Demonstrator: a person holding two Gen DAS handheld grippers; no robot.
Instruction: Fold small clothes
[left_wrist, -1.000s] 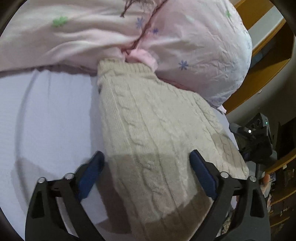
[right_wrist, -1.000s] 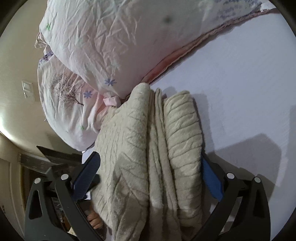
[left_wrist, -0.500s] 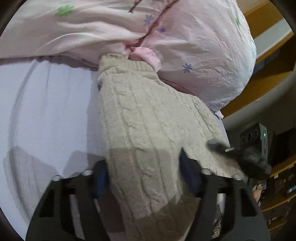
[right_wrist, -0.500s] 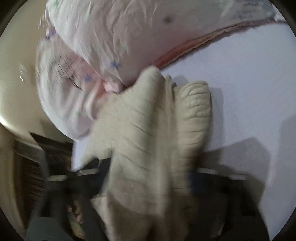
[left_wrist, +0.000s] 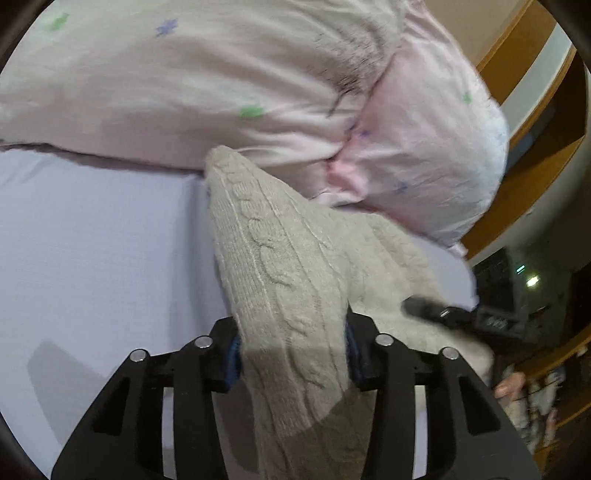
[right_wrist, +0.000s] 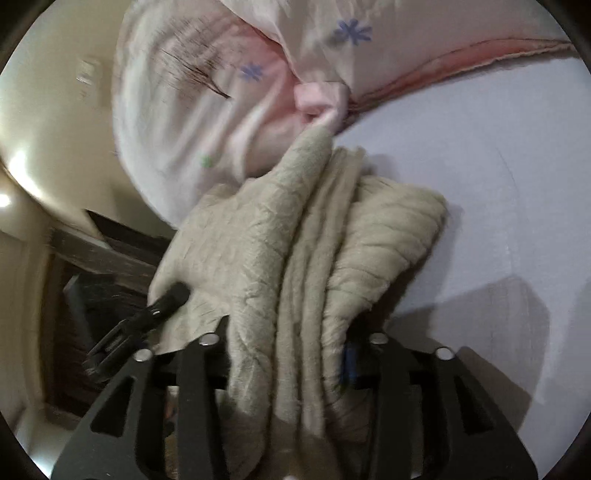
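Sweater (left_wrist: 280, 280), beige and cable-knit, fills the lower centre of the left wrist view and runs up to a point against the pink floral pillows (left_wrist: 229, 85) across the top of the frame. The left gripper (left_wrist: 291, 354) is clamped on it at the bottom centre, its 2 blue-padded fingers pressing in on a bunched ridge of knit from both sides. At the right of that frame a dark finger of the other tool lies on the sweater's far edge.

In the right wrist view the right gripper (right_wrist: 288, 354) is likewise closed on the sweater (right_wrist: 295, 258), several folded layers gathered between its fingers. The garment rises from bottom centre toward the pillows at upper centre, over the pale lilac sheet (right_wrist: 498, 184).
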